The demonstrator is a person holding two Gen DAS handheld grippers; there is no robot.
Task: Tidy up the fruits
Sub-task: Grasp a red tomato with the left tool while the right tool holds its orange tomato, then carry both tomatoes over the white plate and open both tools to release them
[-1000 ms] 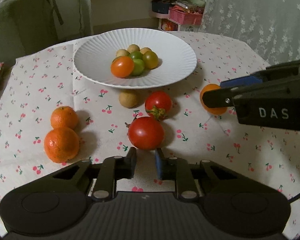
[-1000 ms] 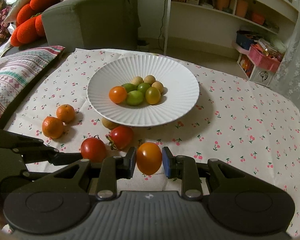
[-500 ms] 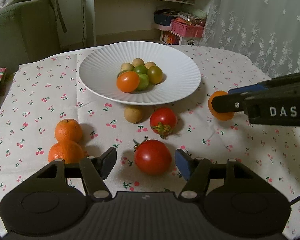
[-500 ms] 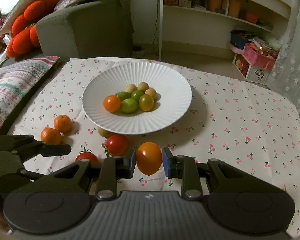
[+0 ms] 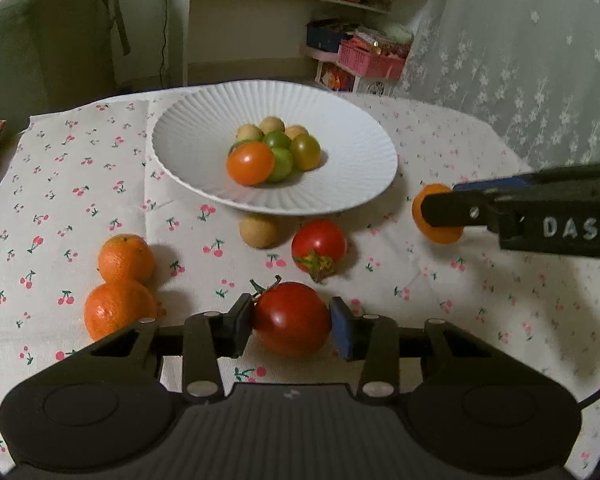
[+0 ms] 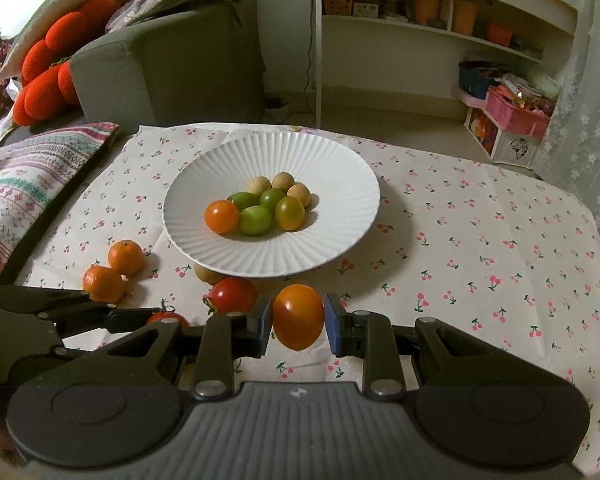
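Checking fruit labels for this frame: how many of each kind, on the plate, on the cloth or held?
red tomato: 2
orange tomato: 2
green tomato: 4
mandarin: 2
tan round fruit: 4
Total: 14

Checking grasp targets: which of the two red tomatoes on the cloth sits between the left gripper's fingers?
The larger red tomato, nearest the camera, sits between the left gripper. The smaller red tomato lies free, nearer the white plate.

A grey sofa [image 6: 160,60] stands beside white shelves [image 6: 440,28] and a pink basket [image 6: 516,110].
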